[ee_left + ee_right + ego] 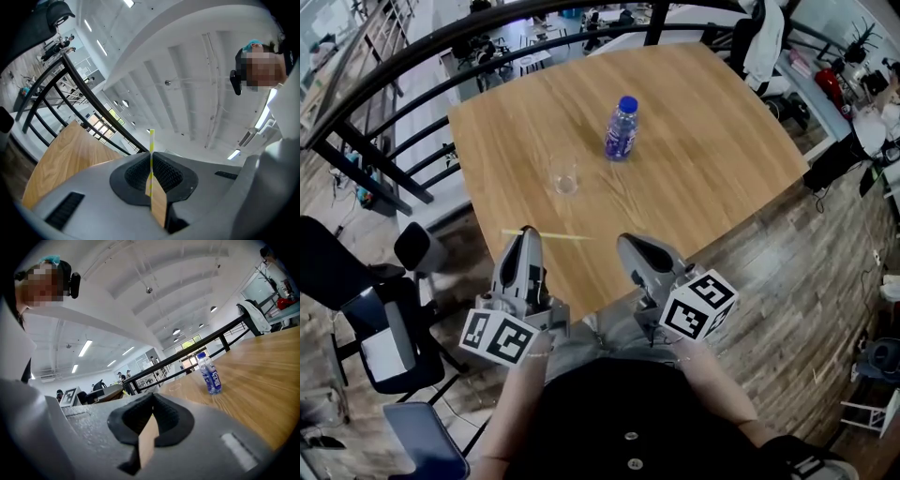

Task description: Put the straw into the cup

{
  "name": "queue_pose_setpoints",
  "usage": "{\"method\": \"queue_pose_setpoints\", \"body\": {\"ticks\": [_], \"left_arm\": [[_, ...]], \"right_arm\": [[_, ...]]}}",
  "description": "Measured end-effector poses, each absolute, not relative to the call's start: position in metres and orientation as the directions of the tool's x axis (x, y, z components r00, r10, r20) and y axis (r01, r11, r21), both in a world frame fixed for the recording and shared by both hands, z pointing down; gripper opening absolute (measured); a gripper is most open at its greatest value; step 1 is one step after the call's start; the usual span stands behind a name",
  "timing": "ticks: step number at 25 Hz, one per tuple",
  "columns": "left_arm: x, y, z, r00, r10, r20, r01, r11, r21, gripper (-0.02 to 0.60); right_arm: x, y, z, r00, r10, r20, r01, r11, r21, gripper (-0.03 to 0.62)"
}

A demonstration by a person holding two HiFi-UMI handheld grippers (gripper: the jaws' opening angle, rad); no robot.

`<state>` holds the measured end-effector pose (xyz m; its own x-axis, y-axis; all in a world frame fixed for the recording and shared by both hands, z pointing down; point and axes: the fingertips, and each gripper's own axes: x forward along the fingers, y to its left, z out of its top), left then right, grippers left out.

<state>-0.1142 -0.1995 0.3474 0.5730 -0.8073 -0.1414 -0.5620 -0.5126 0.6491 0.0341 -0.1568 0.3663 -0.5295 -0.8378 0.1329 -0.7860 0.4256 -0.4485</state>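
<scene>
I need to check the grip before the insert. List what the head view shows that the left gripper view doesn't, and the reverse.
Only the head view: the clear cup and the blue-capped bottle standing on the wooden table, and the right gripper. Only the left gripper view: the fingers pressed shut on the straw, seen close up, and ceiling lights. Both: the left gripper, the straw, the table and the black railing.
</scene>
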Motion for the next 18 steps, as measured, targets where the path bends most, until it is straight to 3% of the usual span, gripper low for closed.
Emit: {"method": "queue_pose_setpoints", "body": {"ticks": [18], "left_arm": [[-0.113, -0.29, 0.34, 0.459, -0.876, -0.146, -0.631, -0.438, 0.641, 0.029]], "right_arm": [[0.047, -0.267, 0.365, -0.626, -0.77, 0.126, -0.73, 0.521, -0.443, -0.002]]}}
